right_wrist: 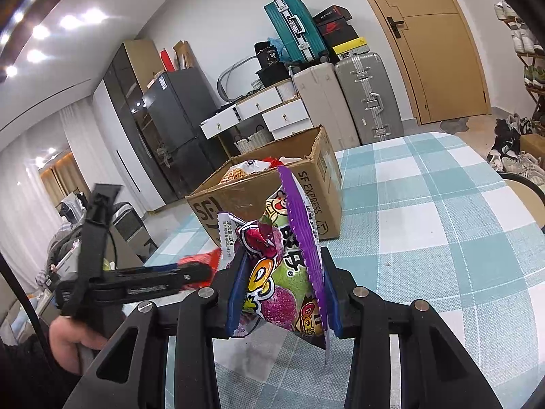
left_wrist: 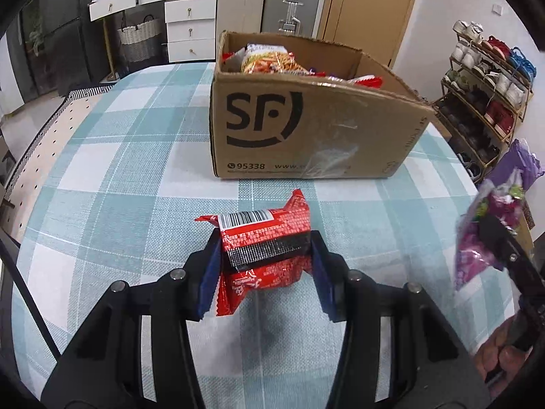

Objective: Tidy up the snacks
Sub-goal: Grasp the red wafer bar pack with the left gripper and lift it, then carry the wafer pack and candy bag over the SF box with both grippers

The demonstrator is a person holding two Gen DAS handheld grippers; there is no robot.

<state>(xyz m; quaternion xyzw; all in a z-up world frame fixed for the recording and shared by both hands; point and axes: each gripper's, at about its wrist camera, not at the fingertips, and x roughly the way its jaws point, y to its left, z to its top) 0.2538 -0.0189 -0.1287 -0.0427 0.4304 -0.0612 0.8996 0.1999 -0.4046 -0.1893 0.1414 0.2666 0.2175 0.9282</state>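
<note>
The left gripper, black-armed with blue pads, is clamped on a crinkled red foil snack packet with a white barcode panel on top. The packet sits squeezed between the 2 pads, raised above the tablecloth, its zigzag edge hanging down below the left pad. Ahead of it on the round table with the teal-and-white checked cloth stands an open brown cardboard box printed with a black SF logo. Inside the box lie more snacks, among them a noodle packet with an orange picture and several red wrappers.

The right gripper is closed on a purple and green candy bag with cartoon figures. The bag stands upright between the pads, its purple serrated edge rising well above the fingers, its lower corner hanging toward the cloth. From this side the cardboard box sits beyond the bag, its short end marked SF EXPRESS. The left gripper shows at the left of this view with a bare hand around its handle.

Both packets are near the box but outside it.

Behind the table stand a grey ribbed hard-shell suitcase, a white chest of drawers and a tan wooden door. A metal rack full of shoes lines the right wall.
</note>
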